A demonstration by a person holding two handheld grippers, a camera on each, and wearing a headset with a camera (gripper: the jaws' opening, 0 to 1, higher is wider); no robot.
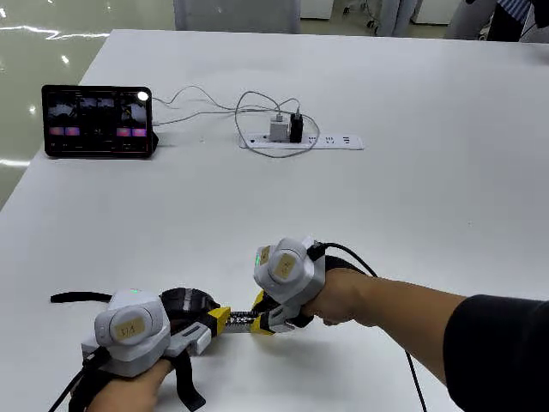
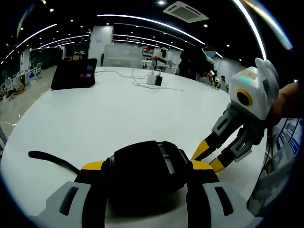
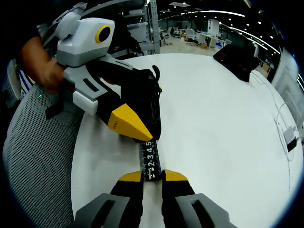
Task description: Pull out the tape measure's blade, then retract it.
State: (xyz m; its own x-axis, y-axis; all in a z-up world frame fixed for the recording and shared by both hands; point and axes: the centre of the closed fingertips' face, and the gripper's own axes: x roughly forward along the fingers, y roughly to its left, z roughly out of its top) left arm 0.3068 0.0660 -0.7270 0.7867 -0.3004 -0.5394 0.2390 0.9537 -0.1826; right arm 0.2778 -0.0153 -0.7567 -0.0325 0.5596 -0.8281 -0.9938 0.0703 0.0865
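The black tape measure [image 1: 183, 303] sits on the white table [image 1: 386, 206], and my left gripper [image 1: 202, 314] is shut on its case [image 2: 147, 176]. A short length of the blade [image 3: 150, 159], with black numbers on it, runs out of the case to my right gripper [image 3: 152, 176]. That gripper's yellow fingertips [image 3: 176, 176] are shut on the blade's end. In the head view the right gripper [image 1: 262, 324] is just to the right of the case, with the blade [image 1: 240, 320] spanning the small gap. The case's black strap [image 2: 50, 159] trails off to the left.
A tablet [image 1: 99, 120] stands at the far left of the table. A white power strip [image 1: 300, 140] with chargers and loose cables lies beyond the middle. A black cable [image 1: 356, 260] runs from my right gripper along the arm.
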